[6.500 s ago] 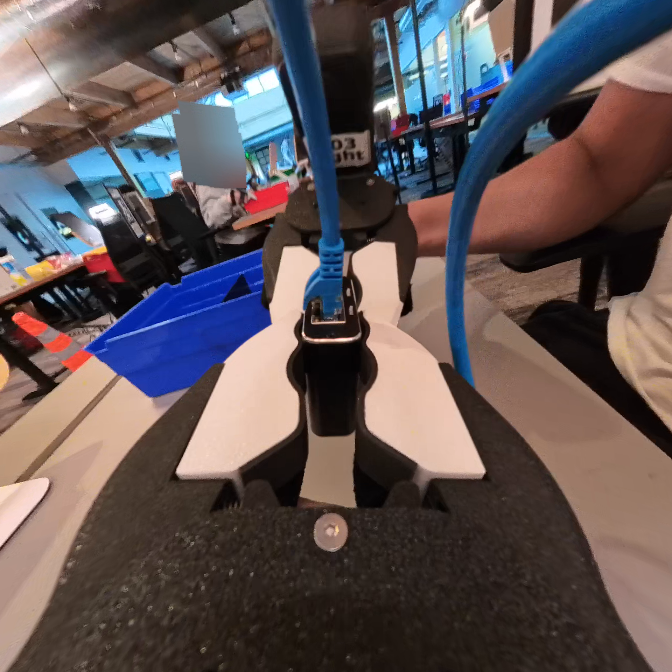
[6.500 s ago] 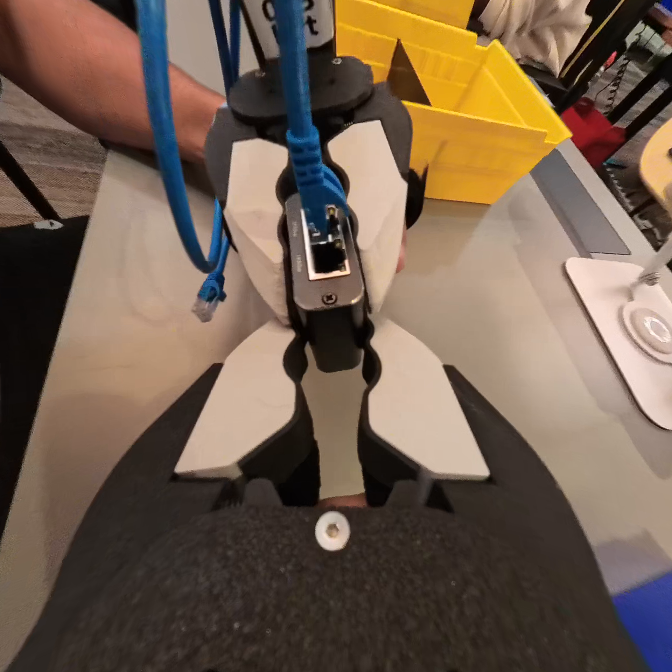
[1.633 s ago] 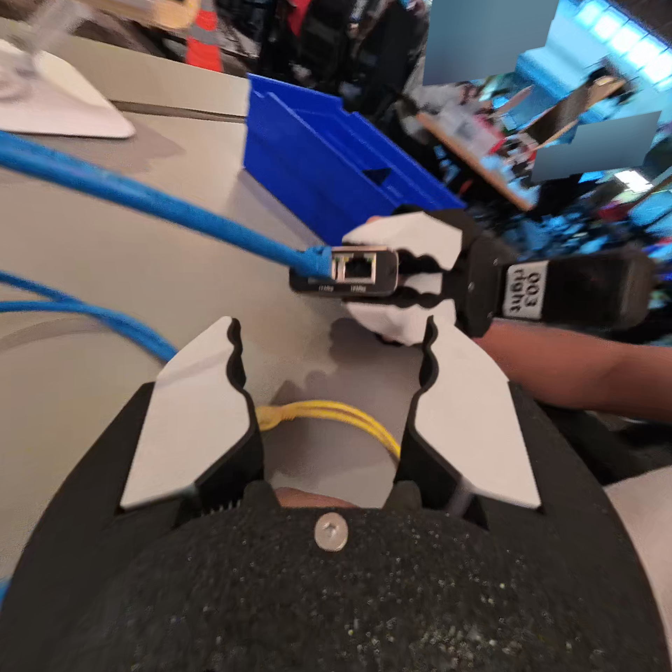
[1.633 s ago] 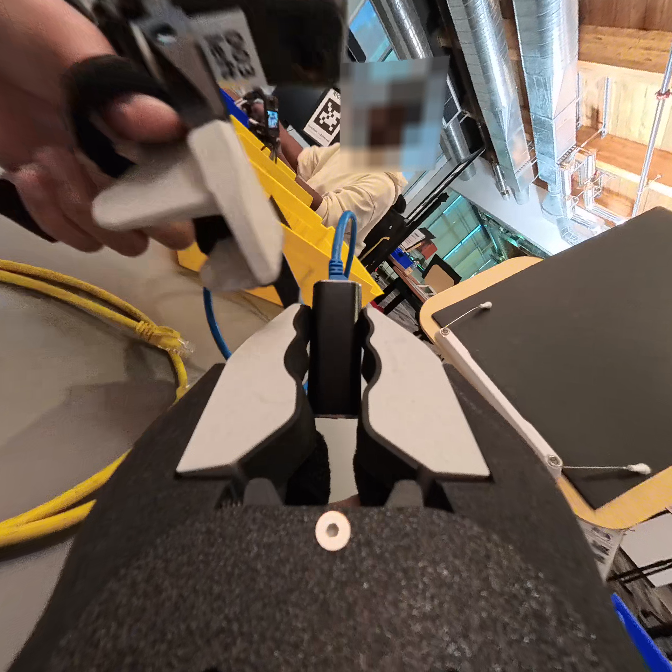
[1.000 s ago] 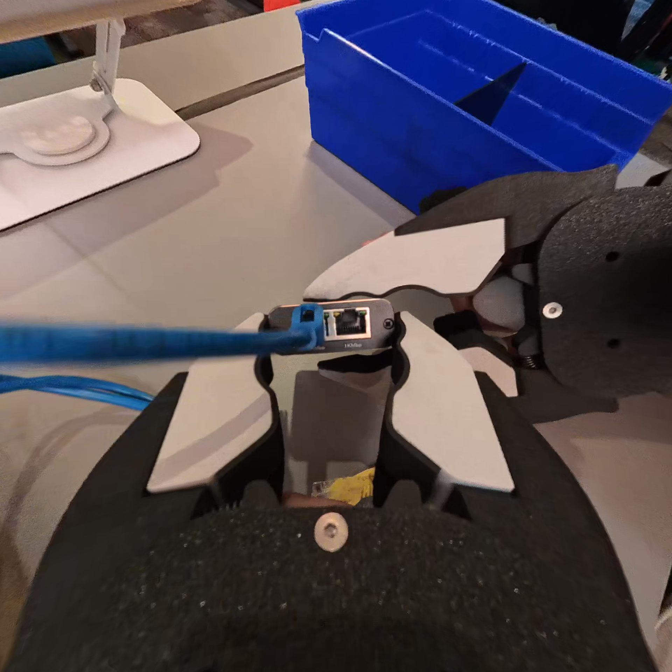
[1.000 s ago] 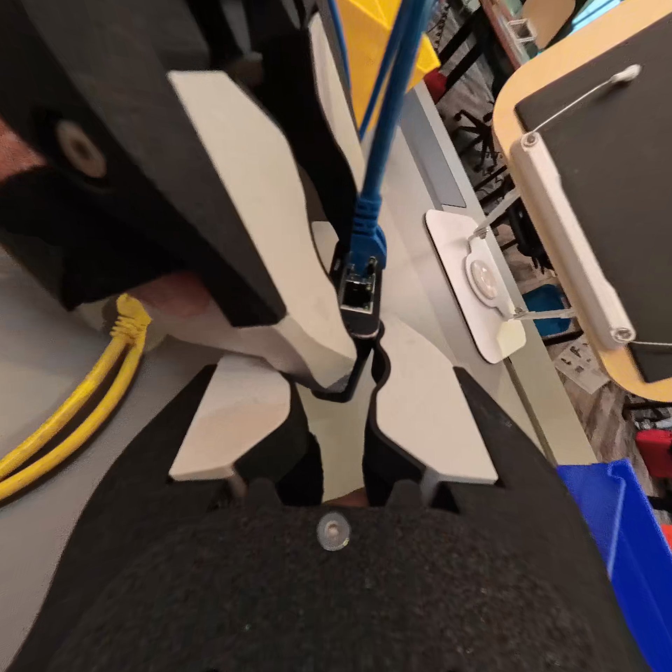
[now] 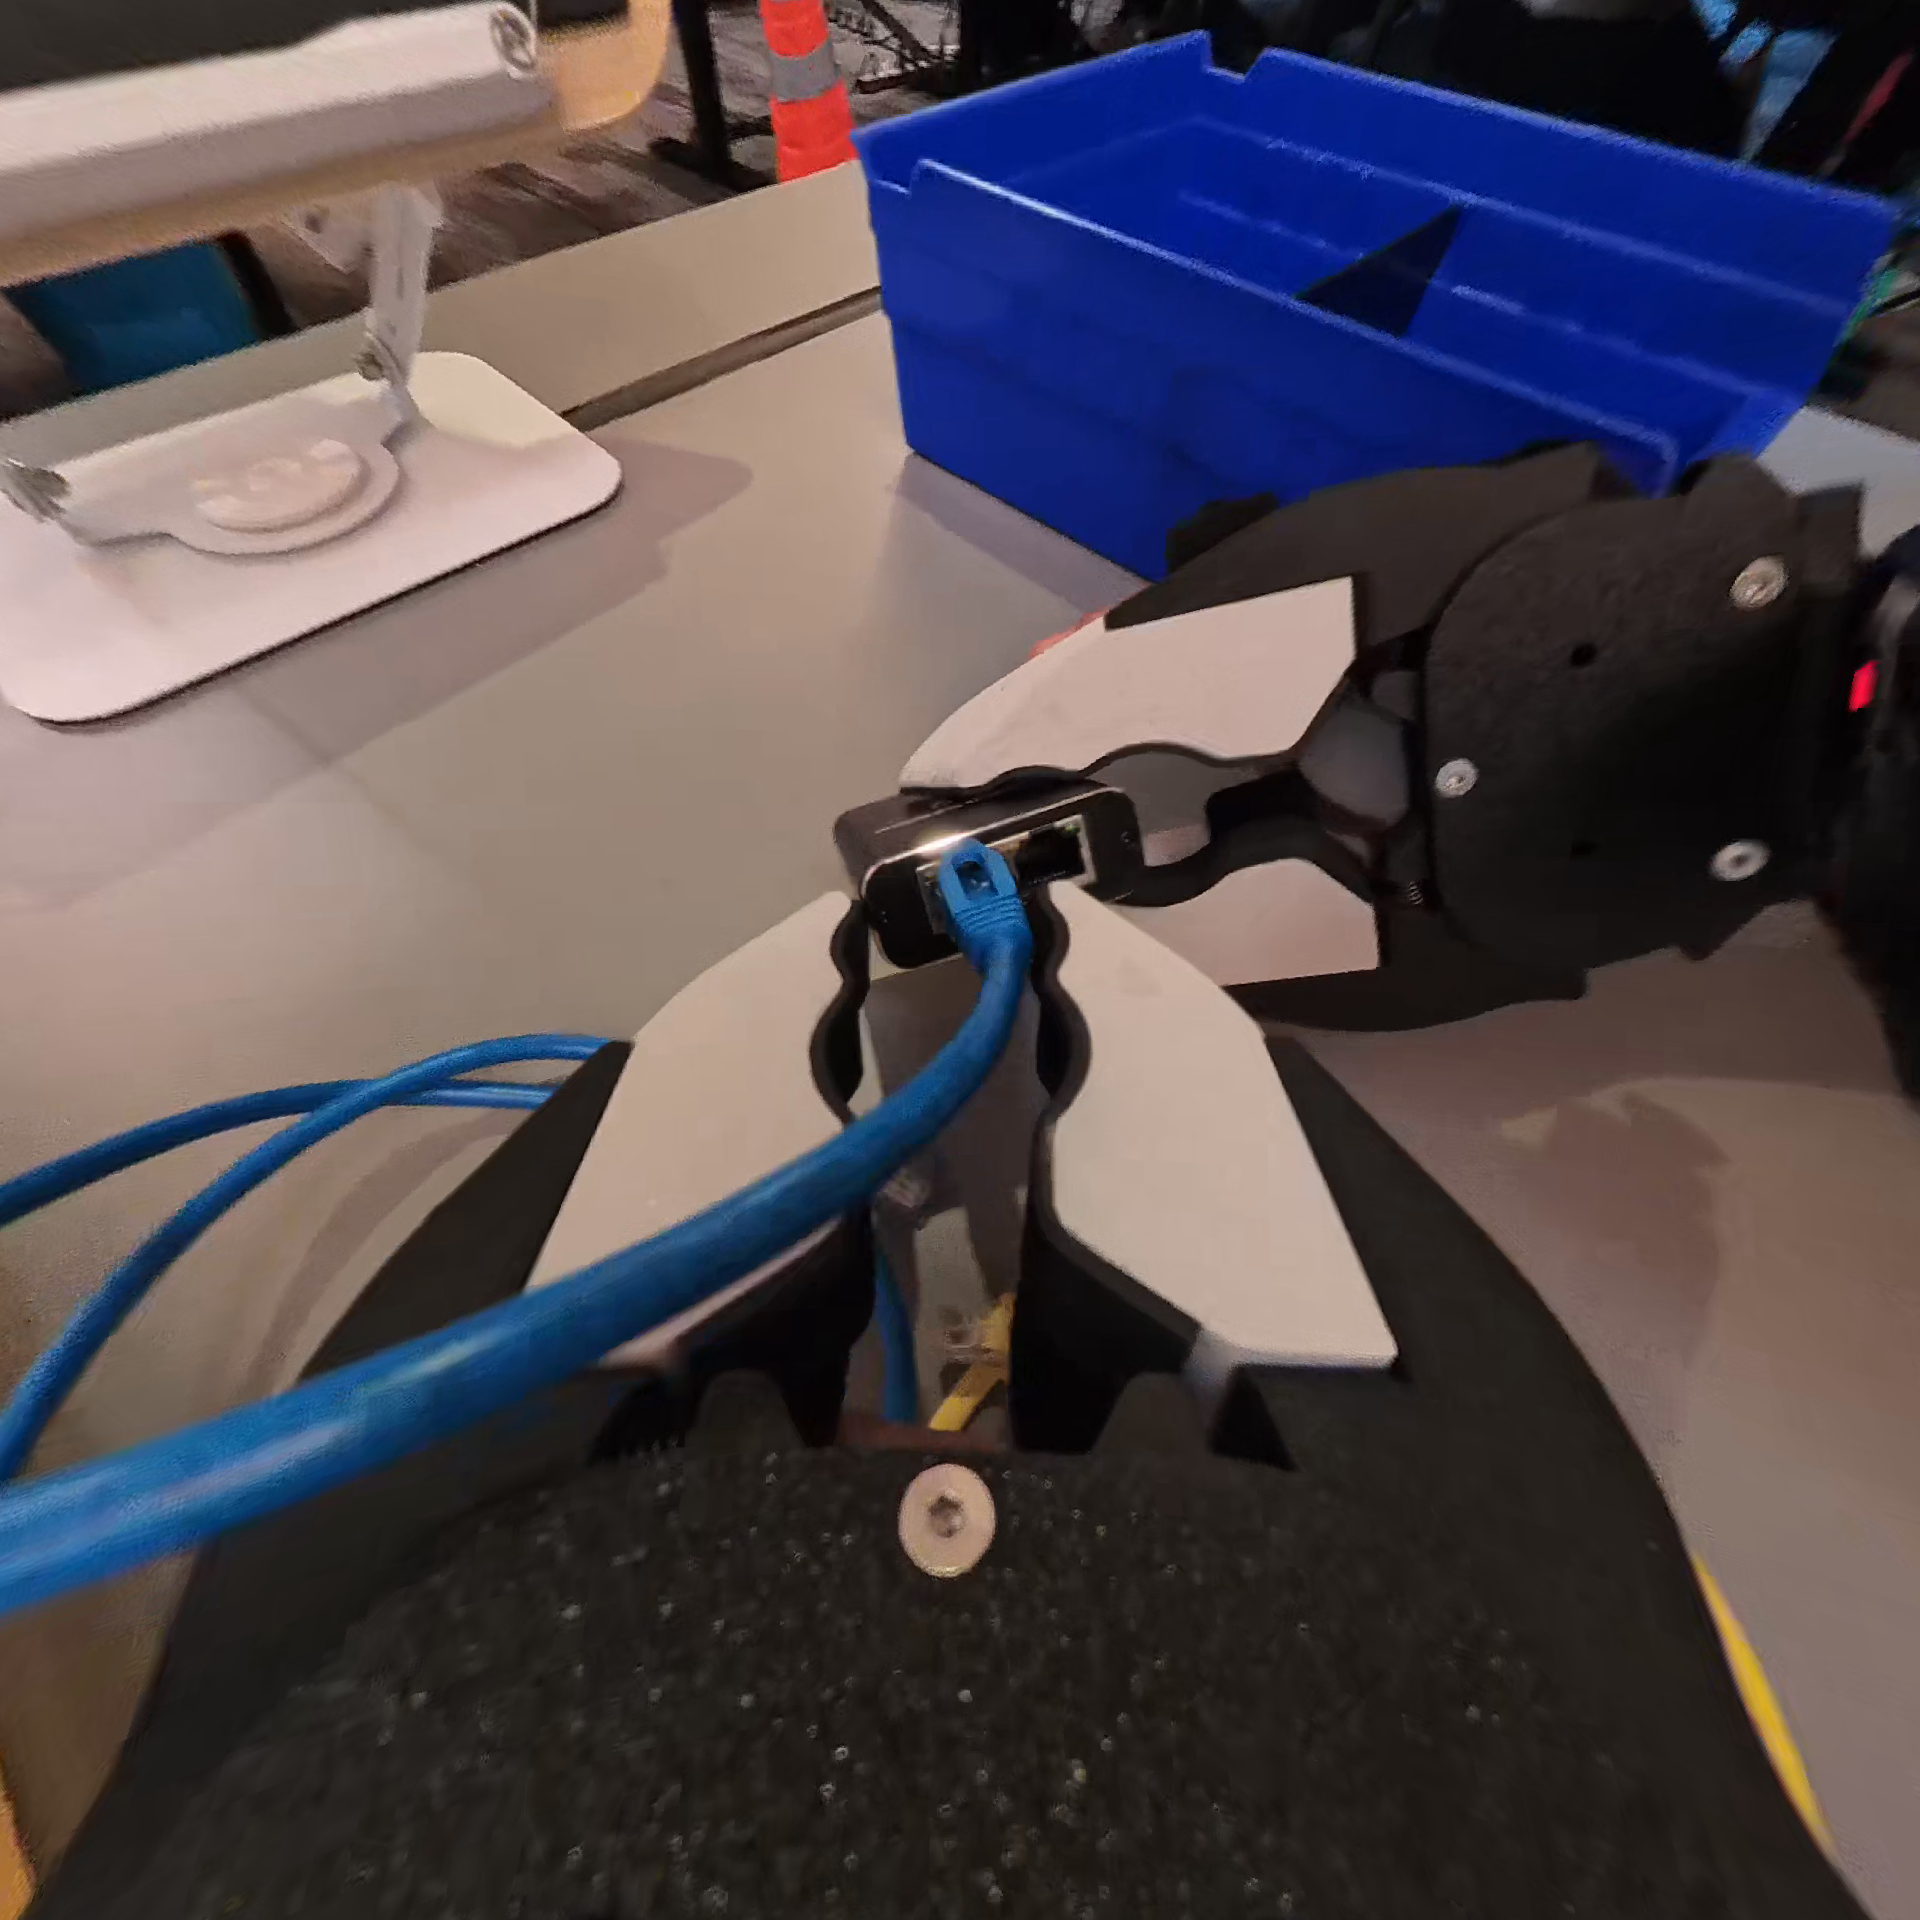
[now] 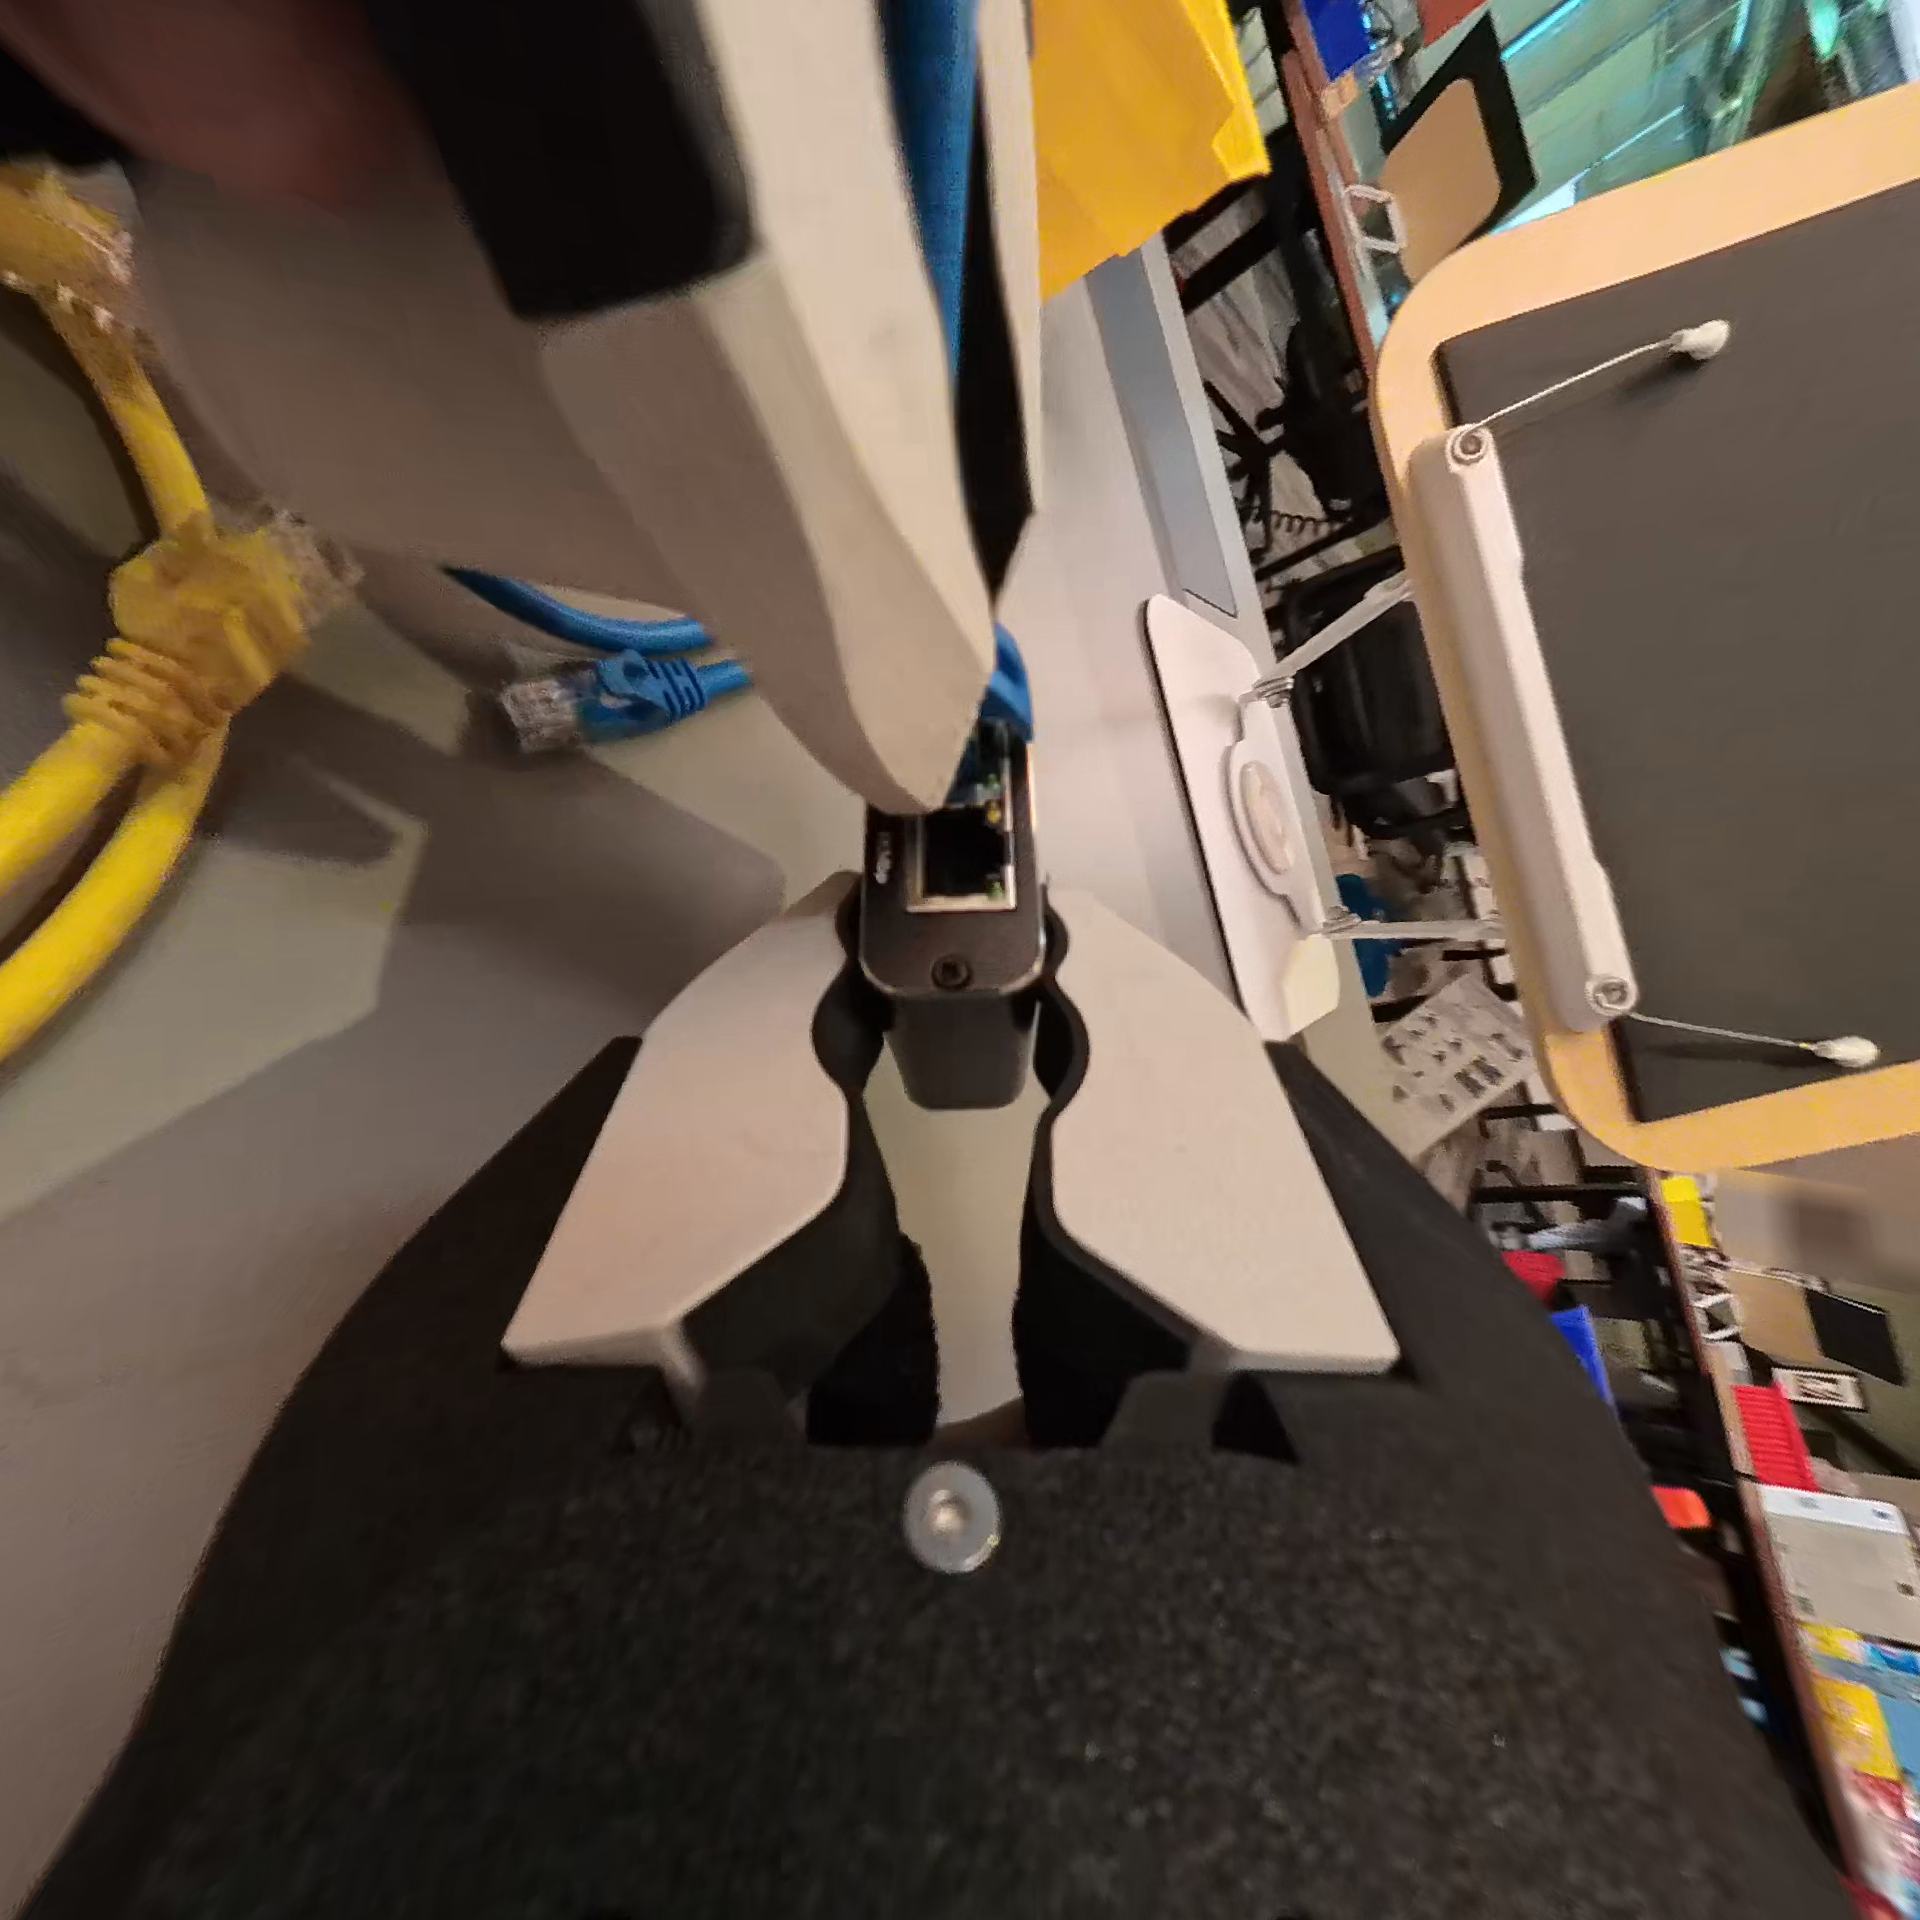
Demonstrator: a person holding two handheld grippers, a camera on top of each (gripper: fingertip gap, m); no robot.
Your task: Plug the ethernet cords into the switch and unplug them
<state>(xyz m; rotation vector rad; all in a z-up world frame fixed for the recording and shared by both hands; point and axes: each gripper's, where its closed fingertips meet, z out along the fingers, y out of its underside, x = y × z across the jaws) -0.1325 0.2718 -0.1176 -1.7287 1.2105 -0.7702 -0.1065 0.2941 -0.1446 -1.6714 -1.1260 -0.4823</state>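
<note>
A small black switch [image 7: 1107, 836] with two ports is held just above the grey table. My right gripper [image 8: 951, 914] is shut on its body [image 8: 951, 966]; in the left wrist view its white finger [image 7: 1164, 675] comes in from the right. A blue cord's plug [image 7: 977, 894] sits in one port, and the other port is empty. My left gripper [image 7: 951, 914] has closed in on that plug, with the cord running back between its fingers. In the right wrist view its finger [image 8: 831, 468] covers the plugged port and pinches the blue boot [image 8: 1006, 675].
The blue cord's other plug [image 8: 613, 696] and a yellow cord [image 8: 187, 613] lie loose on the table [image 7: 520, 831]. A blue bin [image 7: 1299, 343] stands behind the switch. A white stand base [image 7: 291, 520] is at the far left. A yellow bin [image 8: 1132, 135] is behind the left gripper. About 4 cm separates my left fingertips from my right.
My left gripper's fingers have narrowed from wide apart onto the blue plug. The cord now runs back between them instead of off to the left. The right gripper still holds the switch.
</note>
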